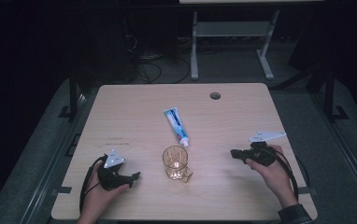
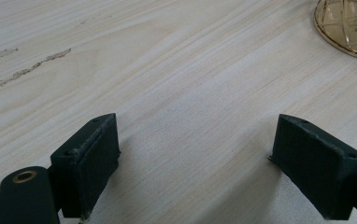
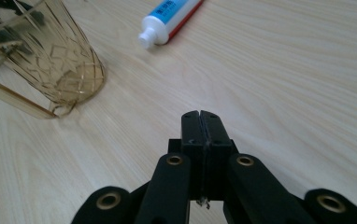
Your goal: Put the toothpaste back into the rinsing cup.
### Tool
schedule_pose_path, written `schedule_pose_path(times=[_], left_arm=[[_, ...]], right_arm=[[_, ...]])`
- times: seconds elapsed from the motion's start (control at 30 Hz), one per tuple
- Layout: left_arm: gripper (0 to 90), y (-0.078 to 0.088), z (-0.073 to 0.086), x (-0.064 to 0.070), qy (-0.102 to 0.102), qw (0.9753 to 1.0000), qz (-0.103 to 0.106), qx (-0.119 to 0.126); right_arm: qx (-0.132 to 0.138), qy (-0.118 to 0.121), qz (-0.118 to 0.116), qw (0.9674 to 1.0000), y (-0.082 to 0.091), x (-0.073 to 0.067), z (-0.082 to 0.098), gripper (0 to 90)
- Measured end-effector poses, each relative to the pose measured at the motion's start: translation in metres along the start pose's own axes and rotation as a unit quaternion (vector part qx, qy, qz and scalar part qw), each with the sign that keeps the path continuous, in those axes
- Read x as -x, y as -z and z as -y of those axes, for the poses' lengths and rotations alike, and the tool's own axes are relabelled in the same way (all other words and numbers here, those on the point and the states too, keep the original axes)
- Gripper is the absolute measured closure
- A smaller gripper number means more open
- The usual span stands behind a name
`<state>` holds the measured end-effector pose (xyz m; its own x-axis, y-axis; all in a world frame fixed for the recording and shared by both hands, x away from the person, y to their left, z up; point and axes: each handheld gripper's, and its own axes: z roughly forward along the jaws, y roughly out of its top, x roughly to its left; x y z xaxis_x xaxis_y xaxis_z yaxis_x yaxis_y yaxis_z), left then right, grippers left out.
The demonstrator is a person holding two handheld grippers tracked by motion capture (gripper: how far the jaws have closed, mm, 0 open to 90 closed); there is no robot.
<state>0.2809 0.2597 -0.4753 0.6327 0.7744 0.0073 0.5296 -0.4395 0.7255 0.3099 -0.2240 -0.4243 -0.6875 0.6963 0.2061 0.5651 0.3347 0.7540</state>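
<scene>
The amber glass mug [image 1: 175, 162] is standing upright near the middle of the worktop's [image 1: 134, 112] front half, its rim cut off in both gripper views. The toothpaste tube [image 1: 176, 126] is lying just behind it, white cap toward the mug; its blue label print is too small to read. The left gripper [image 1: 133, 178] is resting near the front left corner, jaws spread wide with nothing between them. The right gripper [image 1: 233, 153] is hovering toward the front right, jaws pressed together and empty.
</scene>
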Motion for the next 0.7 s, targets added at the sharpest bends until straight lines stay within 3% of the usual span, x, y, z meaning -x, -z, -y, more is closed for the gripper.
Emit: schedule_pose_path(times=[0.7], left_arm=[[13.8, 0.0, 0.0, 0.0, 0.0, 1.0, 0.001, 0.0]], right_arm=[[0.009, 0.026, -0.025, 0.9993, -0.028, -0.014, -0.037, 89.2]])
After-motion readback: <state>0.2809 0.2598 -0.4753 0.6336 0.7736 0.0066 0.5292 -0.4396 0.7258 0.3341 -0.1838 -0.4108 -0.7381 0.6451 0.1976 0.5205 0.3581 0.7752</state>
